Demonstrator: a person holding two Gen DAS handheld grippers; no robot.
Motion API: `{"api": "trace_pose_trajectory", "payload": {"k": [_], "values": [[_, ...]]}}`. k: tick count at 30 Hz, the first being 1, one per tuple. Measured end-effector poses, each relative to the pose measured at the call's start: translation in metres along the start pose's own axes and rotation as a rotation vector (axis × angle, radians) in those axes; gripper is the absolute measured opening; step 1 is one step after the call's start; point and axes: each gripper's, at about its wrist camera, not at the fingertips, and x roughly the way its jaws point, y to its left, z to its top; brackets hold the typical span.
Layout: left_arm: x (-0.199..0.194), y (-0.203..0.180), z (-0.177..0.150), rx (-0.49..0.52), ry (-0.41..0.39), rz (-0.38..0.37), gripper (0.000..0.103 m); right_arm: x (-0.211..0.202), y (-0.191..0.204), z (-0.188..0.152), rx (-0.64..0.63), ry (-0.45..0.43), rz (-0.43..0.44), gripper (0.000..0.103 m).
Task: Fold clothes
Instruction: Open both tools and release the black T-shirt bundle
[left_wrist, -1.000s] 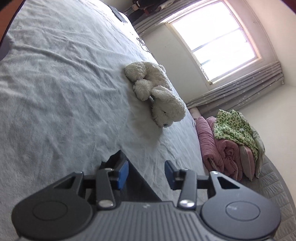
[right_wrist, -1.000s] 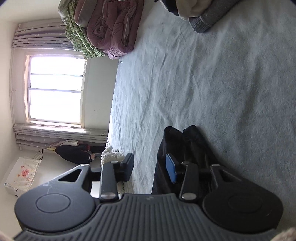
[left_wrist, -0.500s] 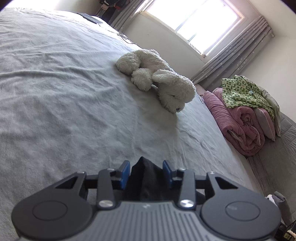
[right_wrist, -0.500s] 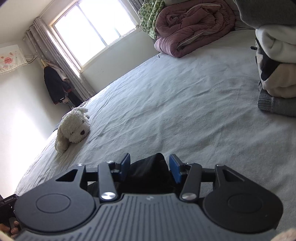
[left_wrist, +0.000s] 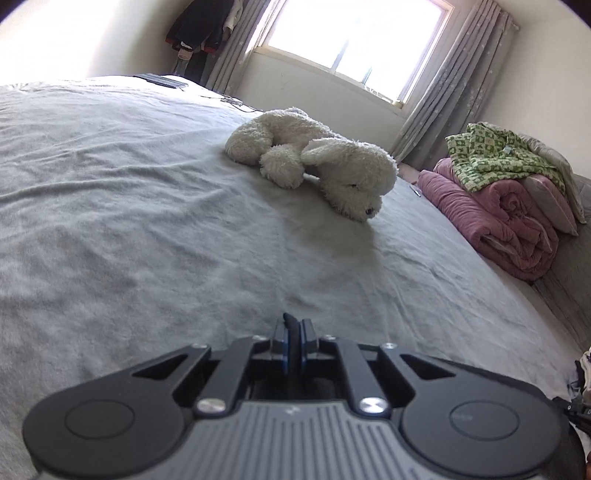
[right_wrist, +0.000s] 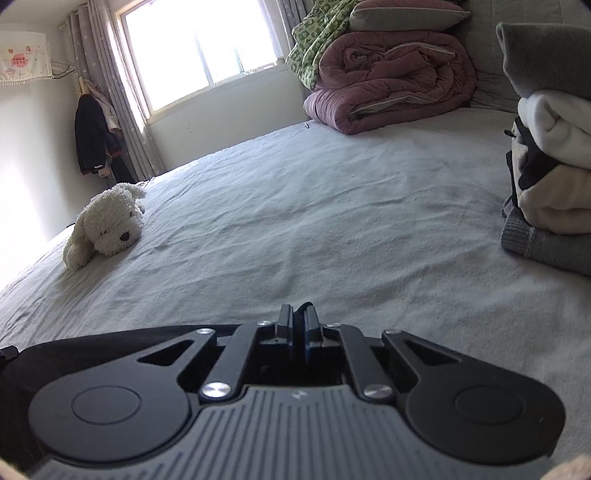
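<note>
Both wrists have rolled level and my jaws have gone from gaping to pinching. On the left gripper they are closing on a fold of black cloth; the right gripper clamps another fold, the garment spreading left below it on the bed. Ahead lies a plush dog; folded clothes are stacked far right.

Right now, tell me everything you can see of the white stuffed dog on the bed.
The white stuffed dog is a shaggy plush with floppy ears, a dark nose and small dark eyes. It lies flat on the grey bedsheet, head turned toward the grippers, body toward the window. Nothing but the sheet touches it; both grippers are well short of it.
</note>
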Motion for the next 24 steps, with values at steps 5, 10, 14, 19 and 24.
{"api": "trace_pose_trajectory", "payload": {"k": [5, 10, 14, 19, 24], "values": [[-0.028, -0.007, 0.011, -0.02, -0.071, 0.106, 0.036, -0.021, -0.003, 0.004, 0.043, -0.04, -0.027, 0.043], [-0.059, -0.044, 0.01, 0.06, -0.166, 0.022, 0.061, -0.053, 0.028, 0.008, -0.048, -0.11, -0.01, 0.049], [-0.049, -0.069, -0.014, 0.14, -0.079, -0.062, 0.061, -0.054, 0.065, -0.008, -0.162, -0.067, 0.063, 0.05], [-0.045, -0.049, -0.039, 0.191, -0.02, -0.008, 0.053, -0.044, 0.067, -0.033, -0.234, 0.016, 0.05, 0.05], [-0.071, 0.001, -0.028, 0.043, -0.026, 0.001, 0.055, -0.055, 0.01, -0.022, -0.117, 0.026, -0.015, 0.05]]}}
